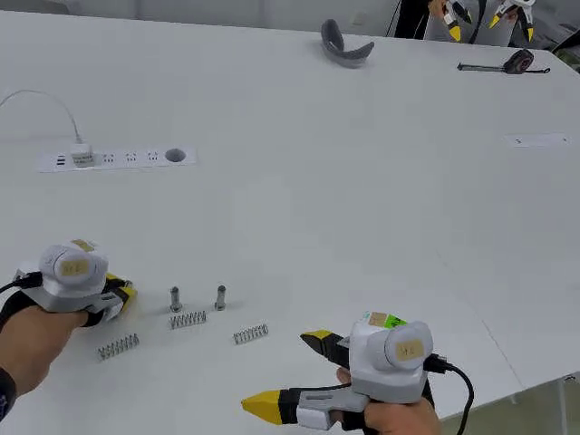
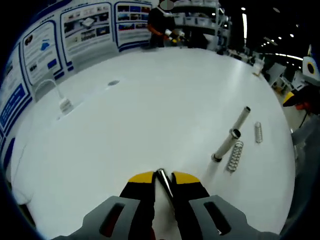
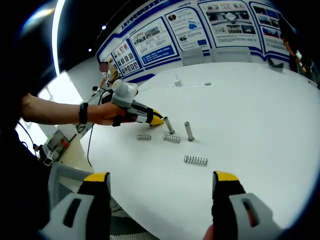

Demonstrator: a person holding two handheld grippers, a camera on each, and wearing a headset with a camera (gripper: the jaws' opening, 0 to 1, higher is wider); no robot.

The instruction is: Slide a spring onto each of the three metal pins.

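The right gripper point(image 1: 290, 372), grey-bodied with yellow-tipped jaws, is nearest the viewer at the bottom of the head view. Its jaws stand wide apart and hold nothing. It is aimed across the white table point(image 1: 362, 208) toward the parts, probably so that it can fetch a spring. The left gripper point(image 2: 162, 178) has its jaws drawn together on a slim grey metal pin point(image 2: 164, 184), low over the table. How much of the shaft stands free cannot be told. The grip appears meant to steady the pin while a spring is fed over it. An upright metal pin point(image 1: 175, 297) and a second upright pin point(image 1: 220, 296) stand near each other, just right of the left gripper. A coiled steel spring point(image 1: 188, 319) lies flat just in front of them, a second spring point(image 1: 251, 333) lies toward the right gripper, and a third spring point(image 1: 119, 346) lies near the left gripper. No spring sits on any pin, so the task is judged barely begun. The second spring is the easiest reach for the free gripper.
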